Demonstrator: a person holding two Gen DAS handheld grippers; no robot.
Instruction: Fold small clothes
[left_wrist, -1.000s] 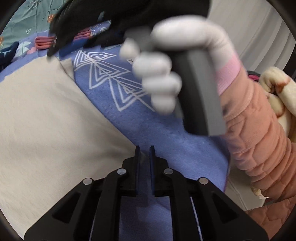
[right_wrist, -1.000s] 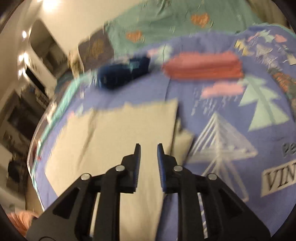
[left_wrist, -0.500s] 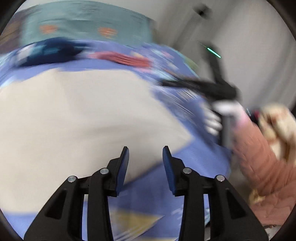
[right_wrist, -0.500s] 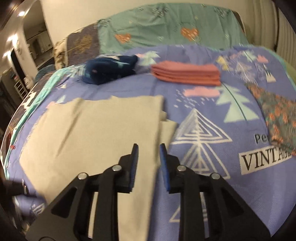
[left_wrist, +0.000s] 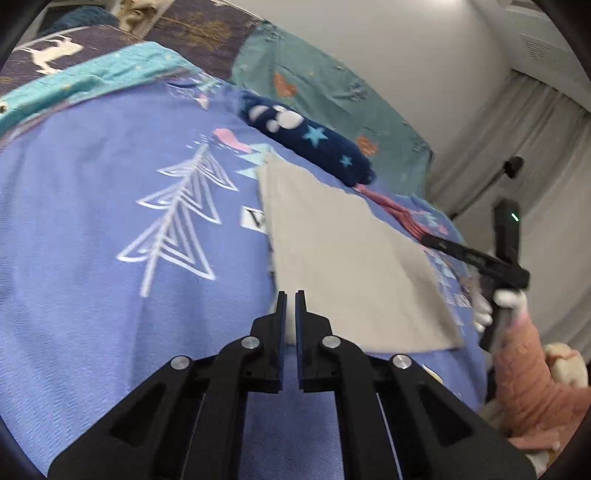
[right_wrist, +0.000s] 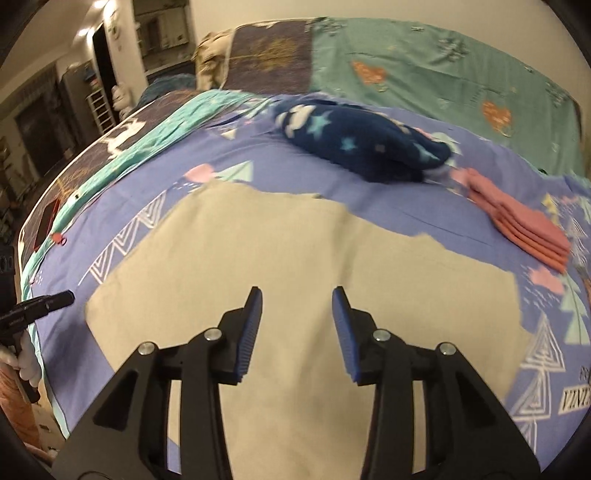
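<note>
A beige cloth (right_wrist: 303, 280) lies flat on the bed (left_wrist: 92, 192); the left gripper (left_wrist: 290, 308) has just clenched empty, while the right gripper (right_wrist: 297, 314) has been spreading, released above it.

A beige cloth (right_wrist: 295, 266) lies spread flat (edges ragged) on the purple patterned bedspread (right_wrist: 388, 199).
</note>
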